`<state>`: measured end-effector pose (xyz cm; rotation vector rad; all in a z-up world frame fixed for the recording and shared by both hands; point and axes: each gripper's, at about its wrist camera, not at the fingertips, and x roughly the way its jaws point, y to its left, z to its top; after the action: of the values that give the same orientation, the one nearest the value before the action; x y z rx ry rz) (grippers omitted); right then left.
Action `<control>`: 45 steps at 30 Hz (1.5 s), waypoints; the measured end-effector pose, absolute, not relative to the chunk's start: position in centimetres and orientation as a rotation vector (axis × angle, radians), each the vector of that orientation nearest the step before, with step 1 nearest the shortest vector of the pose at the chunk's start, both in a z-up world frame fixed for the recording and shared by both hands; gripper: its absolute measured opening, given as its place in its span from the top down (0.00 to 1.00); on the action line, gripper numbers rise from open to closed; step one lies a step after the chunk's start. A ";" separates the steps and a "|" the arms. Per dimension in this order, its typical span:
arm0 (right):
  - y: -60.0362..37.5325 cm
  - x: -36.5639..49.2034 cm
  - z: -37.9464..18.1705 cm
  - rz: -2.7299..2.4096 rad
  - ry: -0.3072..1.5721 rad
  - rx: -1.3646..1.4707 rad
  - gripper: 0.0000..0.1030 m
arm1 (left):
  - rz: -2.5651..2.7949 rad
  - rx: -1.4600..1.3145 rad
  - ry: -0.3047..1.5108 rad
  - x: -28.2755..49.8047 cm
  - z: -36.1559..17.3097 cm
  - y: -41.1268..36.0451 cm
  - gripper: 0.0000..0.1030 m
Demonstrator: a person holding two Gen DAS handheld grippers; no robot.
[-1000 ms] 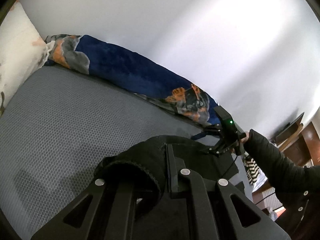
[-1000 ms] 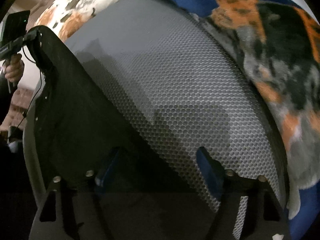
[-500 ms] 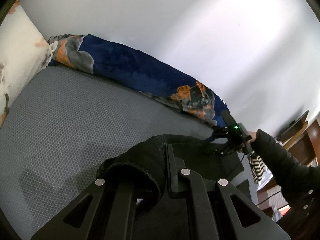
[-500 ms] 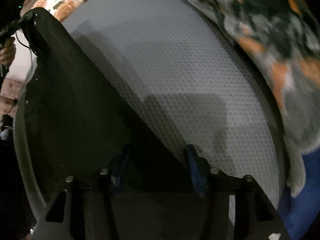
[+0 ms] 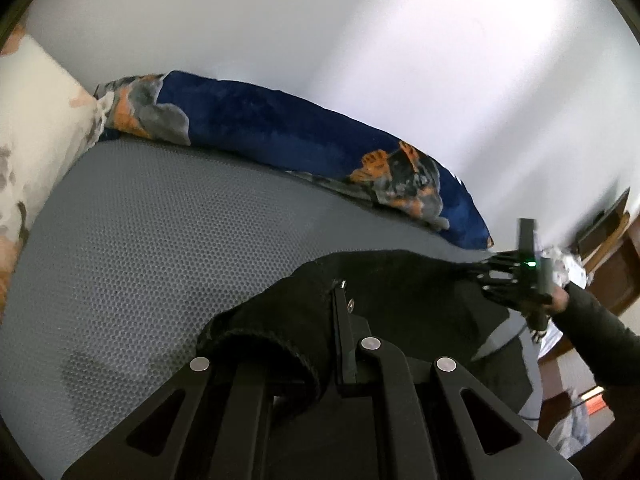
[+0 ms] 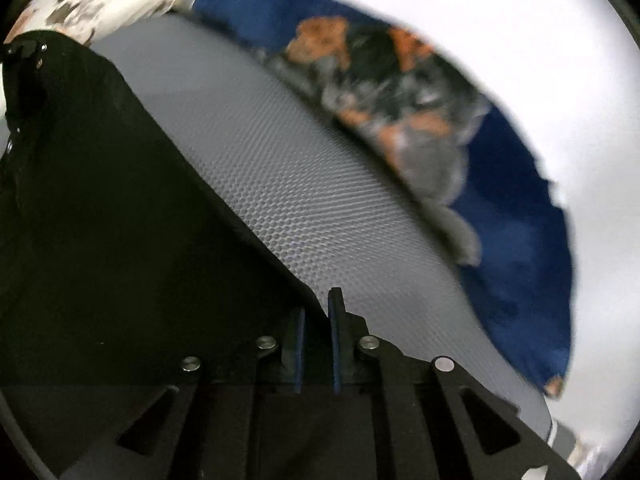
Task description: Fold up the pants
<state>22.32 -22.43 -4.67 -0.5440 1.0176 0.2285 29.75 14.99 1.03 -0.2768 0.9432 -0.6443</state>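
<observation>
1. surface: a grey mattress (image 5: 168, 240) with a honeycomb texture runs along a plain white wall (image 5: 360, 60). a blue blanket (image 5: 280, 136) with orange and grey patches lies bunched where mattress meets wall. a cream patterned pillow (image 5: 36, 120) sits at the far left end.
2. task item: the black pants (image 5: 400, 292) lie on the near part of the mattress, stretched between the two grippers, with one straight edge running diagonally across the grey surface in the right wrist view.
3. left gripper (image 5: 340, 320): jaws together, clamped on a bunched fold of the pants. the thick ribbed edge of the cloth rolls over the left finger and hides it; the right finger presses against the cloth.
4. right gripper (image 6: 316, 320): jaws have just been closing and now stand nearly together. the corner of the pants edge (image 6: 200, 184) sits between the blue pads, pinched there; black cloth spreads to the left of the jaws, bare mattress to the right.
5. in the left wrist view, the right gripper (image 5: 492, 276) meets the far end of the pants, held by a hand (image 5: 560, 300) in a dark sleeve (image 5: 600, 344).
</observation>
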 end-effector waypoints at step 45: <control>-24.2 0.1 -11.5 0.285 1.217 -0.241 0.93 | -0.445 0.024 1.209 5.1 -3.8 22.2 0.35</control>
<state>0.09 -24.21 -11.55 -0.2407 1.2174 0.2854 5.12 22.19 -3.79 0.0237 1.2091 -0.4450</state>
